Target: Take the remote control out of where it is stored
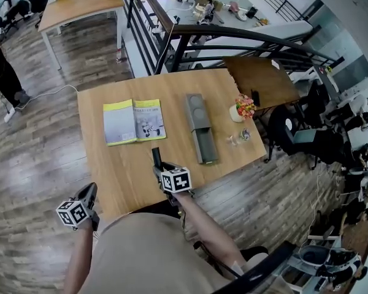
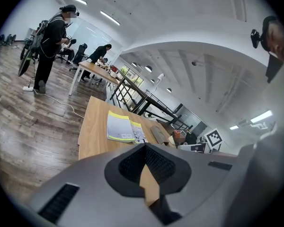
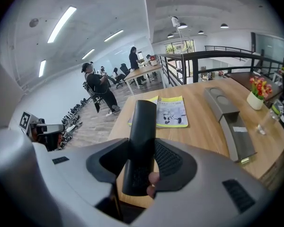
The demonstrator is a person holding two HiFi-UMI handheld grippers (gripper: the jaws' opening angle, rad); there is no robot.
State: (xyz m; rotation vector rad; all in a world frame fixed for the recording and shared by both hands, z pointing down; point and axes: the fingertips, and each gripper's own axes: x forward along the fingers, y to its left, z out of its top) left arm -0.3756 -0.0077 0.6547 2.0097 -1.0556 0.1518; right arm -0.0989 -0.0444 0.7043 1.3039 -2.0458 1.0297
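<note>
My right gripper (image 1: 157, 167) is shut on a long black remote control (image 1: 156, 158), held above the near edge of the wooden table (image 1: 110, 182). In the right gripper view the remote (image 3: 141, 141) stands up between the pads (image 3: 168, 162), pointing away. The grey storage box (image 1: 196, 112) lies mid-table with its drawer (image 1: 206, 147) pulled out toward me, and nothing shows inside it. My left gripper (image 1: 89, 195) hangs off the table's near left corner, its jaws together and nothing in them (image 2: 144, 167).
A yellow-edged booklet (image 1: 134, 121) lies open left of the box. A small flower pot (image 1: 242, 108) and a glass (image 1: 242, 135) stand near the table's right edge. A black railing (image 1: 172, 32) runs behind the table. A person (image 2: 49, 46) stands far off on the wood floor.
</note>
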